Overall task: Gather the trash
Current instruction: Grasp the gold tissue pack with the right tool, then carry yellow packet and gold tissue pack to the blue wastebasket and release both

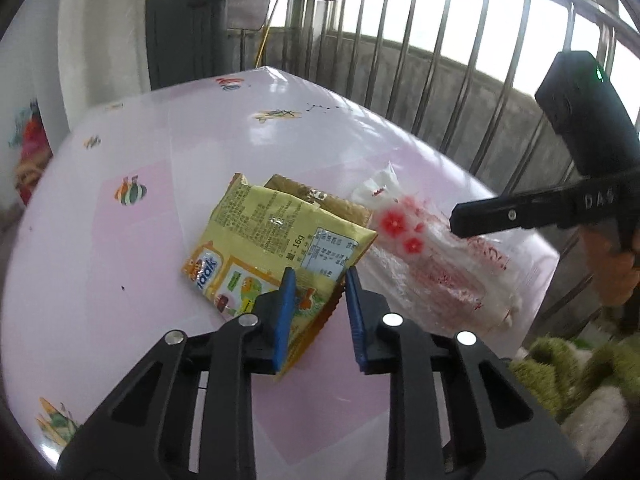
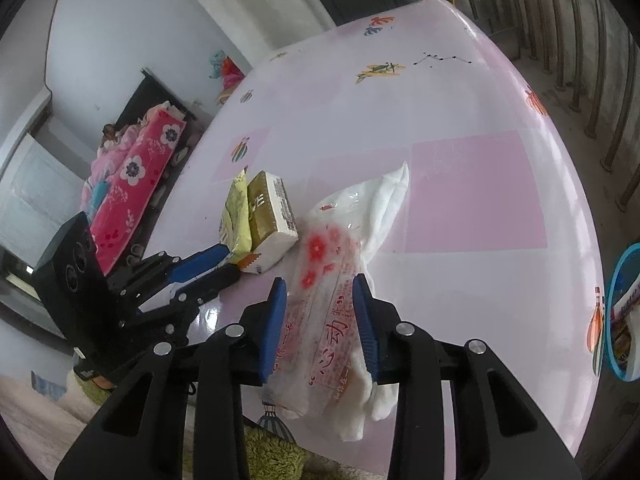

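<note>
A yellow snack wrapper (image 1: pixel 276 248) lies on the pink table (image 1: pixel 120 240), over a gold packet (image 1: pixel 320 200). My left gripper (image 1: pixel 320 280) is open, its blue pads either side of the wrapper's near corner. A clear tissue pack with red flowers (image 2: pixel 324 312) lies beside them; it also shows in the left wrist view (image 1: pixel 432 268). My right gripper (image 2: pixel 320 292) is open, its pads either side of the tissue pack. In the right wrist view the left gripper (image 2: pixel 216 268) reaches the wrapper (image 2: pixel 236 216) and gold packet (image 2: pixel 272 212).
A metal railing (image 1: pixel 440 60) runs behind the table. A blue-rimmed bin (image 2: pixel 620 316) with trash stands off the table's right edge. A green rug (image 1: pixel 580 372) lies below the near edge. A bed with a red floral quilt (image 2: pixel 132 184) is at left.
</note>
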`<state>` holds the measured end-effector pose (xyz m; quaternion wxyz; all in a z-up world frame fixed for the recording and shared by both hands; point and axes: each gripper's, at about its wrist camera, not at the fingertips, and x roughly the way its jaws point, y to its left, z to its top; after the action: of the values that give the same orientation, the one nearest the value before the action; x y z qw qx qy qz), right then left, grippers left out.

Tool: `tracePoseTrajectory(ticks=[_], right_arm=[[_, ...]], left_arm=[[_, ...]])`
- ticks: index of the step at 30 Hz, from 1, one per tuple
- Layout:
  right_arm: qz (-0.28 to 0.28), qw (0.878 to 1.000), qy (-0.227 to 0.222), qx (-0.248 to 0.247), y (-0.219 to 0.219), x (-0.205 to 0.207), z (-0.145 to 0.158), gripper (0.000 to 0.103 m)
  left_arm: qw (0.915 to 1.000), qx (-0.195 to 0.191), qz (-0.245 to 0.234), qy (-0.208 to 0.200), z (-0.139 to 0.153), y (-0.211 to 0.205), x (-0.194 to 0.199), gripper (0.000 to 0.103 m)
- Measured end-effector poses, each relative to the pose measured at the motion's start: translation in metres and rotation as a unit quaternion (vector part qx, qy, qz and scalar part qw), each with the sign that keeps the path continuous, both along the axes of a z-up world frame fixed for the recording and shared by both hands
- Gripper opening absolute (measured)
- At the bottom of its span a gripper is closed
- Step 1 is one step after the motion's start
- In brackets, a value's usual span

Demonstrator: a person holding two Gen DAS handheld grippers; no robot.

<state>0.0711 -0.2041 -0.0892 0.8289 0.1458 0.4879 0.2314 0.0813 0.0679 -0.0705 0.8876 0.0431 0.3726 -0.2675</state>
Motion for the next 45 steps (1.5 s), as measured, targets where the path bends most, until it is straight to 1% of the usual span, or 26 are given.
tracePoseTrajectory(ticks=[3,6,9,12,15,18,20,21,26,31,35,36,37,40,45], right_arm=[[-0.003,1.0,-0.014,-0.004,0.001,0.0,0.007,0.034],[-0.001,0.999,-0.032,-0.004,0.002,0.003,0.017,0.034],[0.006,0.999,-0.042,-0.004,0.007,0.012,0.025,0.034],[0.029,0.999,-0.046,-0.009,0.022,0.024,0.033,0.034],[0.061,0.996,-0.046,-0.037,0.046,0.035,0.036,0.034],[0.091,0.993,-0.038,-0.064,0.07,0.043,0.031,0.039],[0.107,0.99,-0.032,-0.088,0.086,0.049,0.026,0.047],[0.113,0.988,-0.028,-0.1,0.092,0.051,0.022,0.049],[0.137,0.982,-0.016,-0.133,0.11,0.056,0.012,0.06],[0.156,0.974,-0.012,-0.164,0.124,0.06,0.003,0.062],[0.161,0.969,-0.016,-0.189,0.131,0.064,-0.004,0.061],[0.162,0.967,-0.019,-0.195,0.131,0.063,-0.005,0.06],[0.162,0.967,-0.021,-0.196,0.131,0.064,-0.005,0.055],[0.154,0.971,-0.019,-0.183,0.127,0.064,-0.002,0.053],[0.132,0.98,-0.028,-0.146,0.112,0.059,0.014,0.052]], left_arm=[[0.9999,-0.013,0.004,-0.002,0.001,0.004,-0.003,0.015],[0.9995,-0.026,0.014,-0.004,0.003,0.011,-0.004,0.013],[0.9983,-0.048,0.031,-0.004,0.009,0.02,-0.006,0.011],[0.997,-0.045,0.061,-0.012,0.013,0.032,-0.004,0.01],[0.9954,-0.032,0.089,-0.009,0.013,0.04,0.002,0.01],[0.9932,-0.034,0.111,0.008,0.008,0.048,0.009,0.01],[0.9915,-0.04,0.122,0.023,0.005,0.053,0.016,0.01],[0.9908,-0.043,0.125,0.028,0.004,0.054,0.018,0.01],[0.9872,-0.056,0.138,0.059,-0.007,0.058,0.033,0.01],[0.9842,-0.073,0.142,0.075,-0.013,0.06,0.039,0.009],[0.9837,-0.076,0.144,0.076,-0.014,0.059,0.035,0.008],[0.9836,-0.077,0.145,0.076,-0.013,0.059,0.036,0.008],[0.9834,-0.078,0.146,0.075,-0.012,0.059,0.035,0.007],[0.9833,-0.082,0.147,0.07,-0.007,0.06,0.031,0.007],[0.9844,-0.085,0.145,0.053,0.012,0.059,0.027,0.007]])
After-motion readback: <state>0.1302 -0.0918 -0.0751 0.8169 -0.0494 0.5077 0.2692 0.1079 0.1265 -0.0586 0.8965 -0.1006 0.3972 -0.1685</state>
